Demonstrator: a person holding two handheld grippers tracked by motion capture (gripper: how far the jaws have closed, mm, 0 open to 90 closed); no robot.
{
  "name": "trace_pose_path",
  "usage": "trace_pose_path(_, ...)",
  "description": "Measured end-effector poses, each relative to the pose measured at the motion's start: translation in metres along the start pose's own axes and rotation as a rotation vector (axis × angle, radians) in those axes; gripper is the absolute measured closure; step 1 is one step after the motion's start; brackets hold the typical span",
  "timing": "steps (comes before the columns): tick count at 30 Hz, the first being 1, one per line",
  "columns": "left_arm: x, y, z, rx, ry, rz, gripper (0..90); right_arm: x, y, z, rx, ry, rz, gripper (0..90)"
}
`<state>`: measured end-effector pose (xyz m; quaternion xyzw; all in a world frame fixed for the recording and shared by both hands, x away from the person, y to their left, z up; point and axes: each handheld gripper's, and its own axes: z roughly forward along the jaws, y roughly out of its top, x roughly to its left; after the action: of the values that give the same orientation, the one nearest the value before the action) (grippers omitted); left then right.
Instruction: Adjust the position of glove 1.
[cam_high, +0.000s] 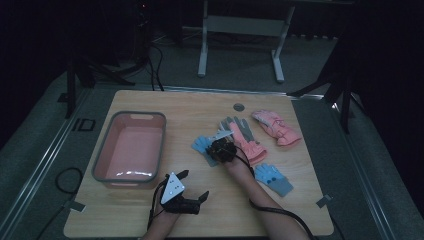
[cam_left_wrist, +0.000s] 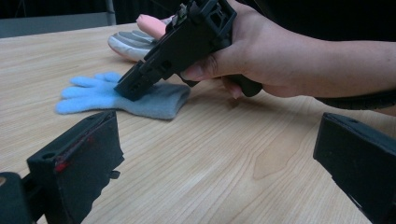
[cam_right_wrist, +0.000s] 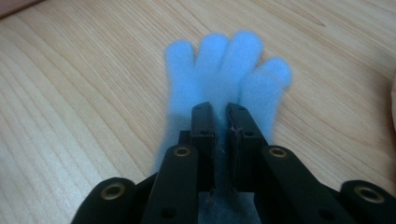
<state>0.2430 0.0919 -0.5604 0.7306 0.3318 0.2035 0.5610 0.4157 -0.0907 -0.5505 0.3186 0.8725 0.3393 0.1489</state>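
Blue fleece glove (cam_right_wrist: 219, 88) lay flat on the table (cam_high: 200, 210), pinched at its palm by the right gripper (cam_right_wrist: 222, 126), whose jaws had nearly met. The left gripper (cam_high: 192, 187) hung wide and empty nearby. Beyond it the pink basin (cam_high: 131, 147) held nothing; no glove looked moved yet.

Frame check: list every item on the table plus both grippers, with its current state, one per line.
Left gripper: open, holding nothing.
Right gripper: shut on blue glove.
Blue glove: flat on the table, pinched mid-palm.
Second blue glove: flat, untouched.
Pink glove: flat, far right.
Pink-and-grey glove: flat, palm up.
Pink basin: upright, empty.
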Motion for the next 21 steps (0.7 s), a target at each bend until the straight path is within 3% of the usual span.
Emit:
trace_pose_path(3,0.0,0.0,0.0,0.0,0.001,-0.002,1.1,0.005,0.0,-0.001,0.008,-0.026,-0.006,83.2)
trace_pose_path(9,0.0,0.0,0.0,-0.004,0.004,0.0,1.1,0.013,0.002,-0.012,0.011,-0.054,0.051,84.7)
trace_pose_path(14,0.0,0.0,0.0,-0.006,0.006,-0.003,1.1,0.019,0.0,-0.037,-0.042,-0.062,0.148,84.8)
trace_pose_path(16,0.0,0.0,-0.001,-0.008,0.007,-0.002,1.1,0.021,-0.001,-0.041,-0.043,-0.067,0.157,84.8)
trace_pose_path(21,-0.001,0.0,-0.001,-0.007,0.01,0.006,1.1,0.026,-0.015,-0.067,-0.076,-0.108,0.266,85.0)
